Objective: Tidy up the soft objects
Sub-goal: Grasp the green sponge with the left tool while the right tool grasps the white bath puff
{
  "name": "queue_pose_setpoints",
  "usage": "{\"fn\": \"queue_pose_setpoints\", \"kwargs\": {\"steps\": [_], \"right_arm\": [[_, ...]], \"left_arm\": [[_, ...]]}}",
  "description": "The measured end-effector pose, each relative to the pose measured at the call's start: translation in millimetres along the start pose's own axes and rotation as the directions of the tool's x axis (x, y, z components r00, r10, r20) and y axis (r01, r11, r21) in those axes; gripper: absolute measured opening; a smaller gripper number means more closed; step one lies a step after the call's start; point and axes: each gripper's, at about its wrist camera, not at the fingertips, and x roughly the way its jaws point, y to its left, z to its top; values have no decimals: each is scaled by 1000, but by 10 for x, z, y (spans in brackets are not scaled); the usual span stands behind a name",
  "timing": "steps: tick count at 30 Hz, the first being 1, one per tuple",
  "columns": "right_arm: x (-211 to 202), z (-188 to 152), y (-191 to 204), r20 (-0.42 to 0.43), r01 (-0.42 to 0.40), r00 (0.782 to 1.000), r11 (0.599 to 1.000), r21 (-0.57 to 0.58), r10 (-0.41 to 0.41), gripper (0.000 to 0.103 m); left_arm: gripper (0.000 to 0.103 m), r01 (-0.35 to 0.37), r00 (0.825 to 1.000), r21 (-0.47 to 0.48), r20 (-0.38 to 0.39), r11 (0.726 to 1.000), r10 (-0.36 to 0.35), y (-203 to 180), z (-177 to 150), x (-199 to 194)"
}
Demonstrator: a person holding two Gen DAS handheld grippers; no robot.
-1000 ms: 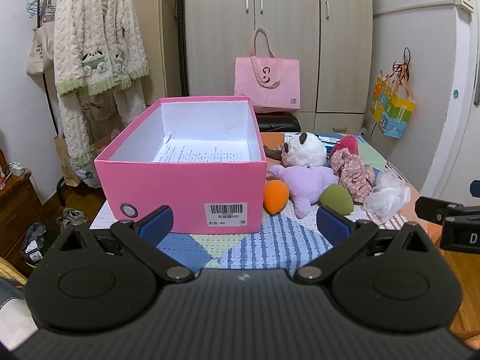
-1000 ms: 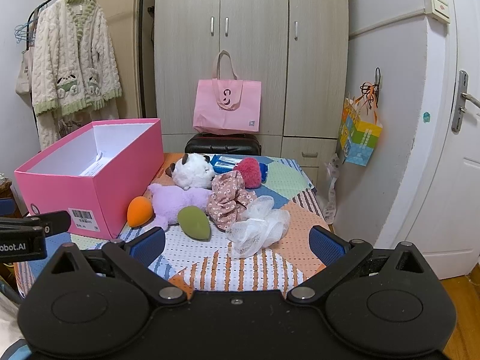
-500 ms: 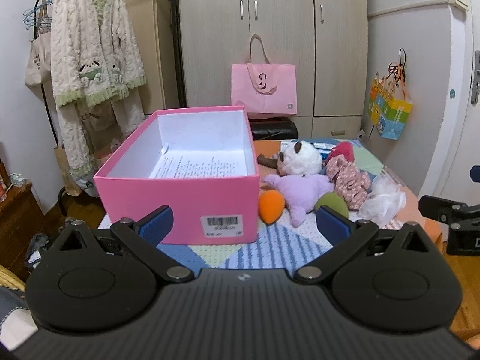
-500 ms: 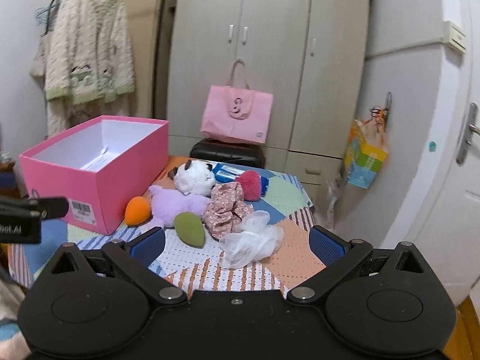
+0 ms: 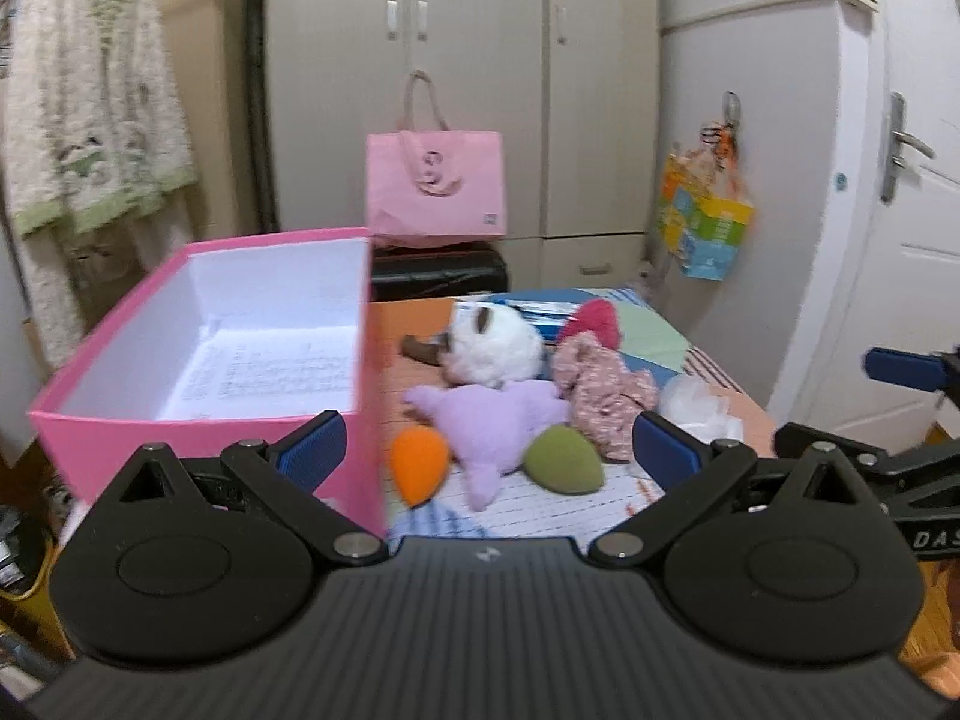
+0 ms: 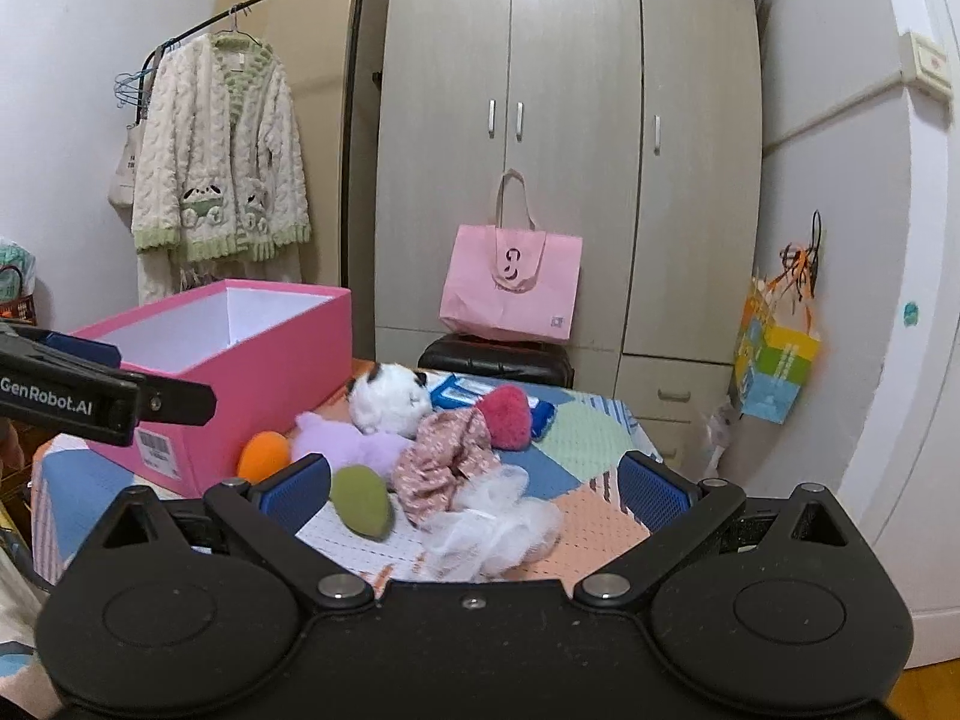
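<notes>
Grippers are sitting nearest the cameras, both raised above the near edge of the table. On the left gripper (image 5: 487, 447) the blue pads are standing wide apart with nothing between them; the right gripper (image 6: 474, 483) is likewise spread wide and carrying nothing.

Beyond the fingers, the patchwork tablecloth (image 6: 600, 525) is covering the table, and the soft items are lying in a loose cluster on it. A white mesh pouf (image 6: 498, 531) is resting closest to the right gripper, just beside a green egg-shaped sponge (image 6: 360, 501). An orange egg-shaped sponge (image 5: 418, 465) is lying near the front corner of the pink box (image 5: 198, 438), close to it; contact cannot be confirmed. Between the two sponges a lilac plush toy (image 5: 498, 420) is sprawling, and a floral fabric piece (image 6: 447, 465) is lying against its right side, touching the pouf. Behind these, a white plush with dark patches (image 6: 390, 399) is leaning on the lilac toy, a red fuzzy item (image 6: 507, 417) is sitting just beside the floral fabric, and a blue packet (image 6: 459, 390) is lying flat behind them.

The pink box is standing open on the left of the table, holding only a printed sheet (image 5: 276, 369) on its floor.

Farther back, a pink tote bag (image 6: 510, 282) is resting on a black case (image 6: 498, 360) against the wardrobe (image 6: 570, 138). A fleece robe (image 6: 222, 156) is hanging on a rack at left, and a colourful bag (image 6: 777, 360) is hanging on the right wall.
</notes>
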Motion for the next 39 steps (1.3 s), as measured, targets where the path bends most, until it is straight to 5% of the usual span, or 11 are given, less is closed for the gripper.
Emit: {"fn": "queue_pose_setpoints", "kwargs": {"steps": [10, 16, 28, 32, 35, 39], "right_arm": [[526, -314, -200, -76, -55, 996, 997, -52, 51, 102], [878, -494, -288, -124, -124, 985, 992, -34, 119, 94], [1191, -612, -336, -103, -133, 986, 990, -44, 128, 97], [1154, -654, -295, -78, -142, 987, 989, -49, 138, 74], [1098, -660, -282, -70, -126, 990, 991, -45, 123, 59], [1028, -658, -305, -68, -98, 993, 995, -19, 97, 51]], "left_arm": [[98, 116, 993, 58, 2, 992, -116, -169, -124, 537], [77, 170, 983, 47, -73, 984, -166, -221, -206, 883], [67, 126, 989, 106, -91, 986, -117, -333, -319, 1154], [48, 86, 994, 143, -77, 986, -76, -371, -345, 1136], [46, 81, 995, 126, -71, 989, -73, -349, -354, 1130], [45, 84, 995, 89, -66, 992, -78, -302, -354, 1093]]}}
